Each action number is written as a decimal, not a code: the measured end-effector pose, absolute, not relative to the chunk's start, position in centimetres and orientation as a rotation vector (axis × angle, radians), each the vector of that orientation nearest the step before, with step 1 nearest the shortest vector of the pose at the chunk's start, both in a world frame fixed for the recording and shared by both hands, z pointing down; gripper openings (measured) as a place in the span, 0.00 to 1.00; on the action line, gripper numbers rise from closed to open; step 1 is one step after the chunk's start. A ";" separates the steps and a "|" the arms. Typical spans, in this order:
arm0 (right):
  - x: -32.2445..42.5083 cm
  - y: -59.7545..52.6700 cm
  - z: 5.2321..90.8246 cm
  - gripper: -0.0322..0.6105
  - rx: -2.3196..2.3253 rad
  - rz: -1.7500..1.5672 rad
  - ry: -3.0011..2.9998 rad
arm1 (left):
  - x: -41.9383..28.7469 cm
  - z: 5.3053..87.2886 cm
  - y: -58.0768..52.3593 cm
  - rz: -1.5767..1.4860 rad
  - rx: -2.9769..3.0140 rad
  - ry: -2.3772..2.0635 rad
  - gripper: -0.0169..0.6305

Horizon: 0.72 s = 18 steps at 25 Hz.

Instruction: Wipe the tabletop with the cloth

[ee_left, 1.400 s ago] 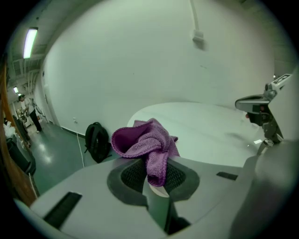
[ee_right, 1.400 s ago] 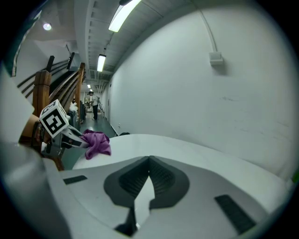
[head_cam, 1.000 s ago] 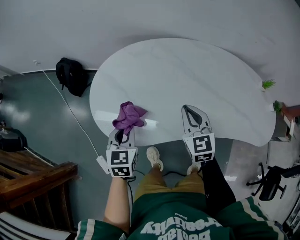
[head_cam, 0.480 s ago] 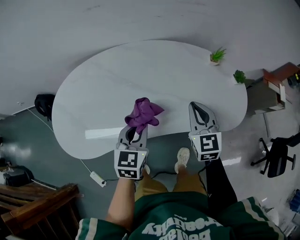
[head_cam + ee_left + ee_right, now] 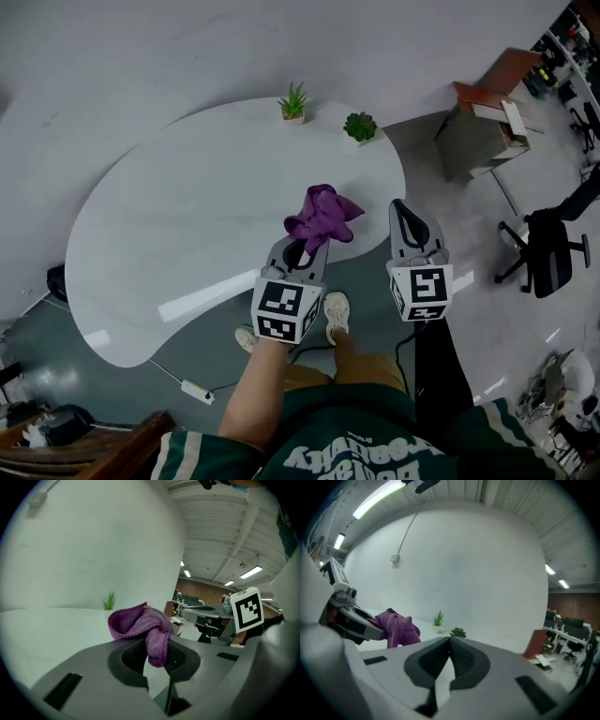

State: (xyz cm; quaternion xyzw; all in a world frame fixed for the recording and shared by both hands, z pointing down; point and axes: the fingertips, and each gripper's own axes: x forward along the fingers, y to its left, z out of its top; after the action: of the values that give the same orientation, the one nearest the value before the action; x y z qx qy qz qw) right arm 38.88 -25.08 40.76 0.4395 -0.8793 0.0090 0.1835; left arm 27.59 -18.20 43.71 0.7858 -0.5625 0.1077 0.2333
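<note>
A bunched purple cloth (image 5: 322,217) is pinched in my left gripper (image 5: 298,246), held in the air over the near right edge of the white kidney-shaped tabletop (image 5: 187,225). In the left gripper view the cloth (image 5: 140,627) hangs over the closed jaws (image 5: 157,656). My right gripper (image 5: 410,225) is shut with nothing in it, off the table's right end above the floor. The right gripper view shows its jaws (image 5: 450,656) meeting at the tips, with the cloth (image 5: 396,626) to its left.
Two small potted plants (image 5: 292,101) (image 5: 360,126) stand at the table's far right end. A wooden cabinet (image 5: 492,103) and an office chair (image 5: 548,253) are to the right. A power strip (image 5: 192,389) and cable lie on the floor near my feet.
The view has swung right along the table: the plants and the table's right end came into sight. The left gripper kept hold of the cloth and both grippers shifted toward that end.
</note>
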 end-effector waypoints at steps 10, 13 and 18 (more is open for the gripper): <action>52.0 -26.3 43.7 0.06 1.426 0.124 -2.341 | 41.7 53.2 -23.3 0.566 2.109 -1.258 0.11; 53.2 -26.3 44.1 0.06 1.428 0.138 -2.334 | 42.1 55.9 -22.7 0.688 2.034 -1.247 0.10; 53.0 -26.6 44.3 0.06 1.402 0.143 -2.354 | 41.1 56.1 -22.4 0.715 1.982 -1.285 0.10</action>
State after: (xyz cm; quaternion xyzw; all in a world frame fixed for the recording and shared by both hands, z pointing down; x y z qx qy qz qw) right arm 52.97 -26.60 44.29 0.5009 -0.8410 0.0511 0.1978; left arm 41.13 -22.45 56.12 0.7580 -0.4913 0.2733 0.3307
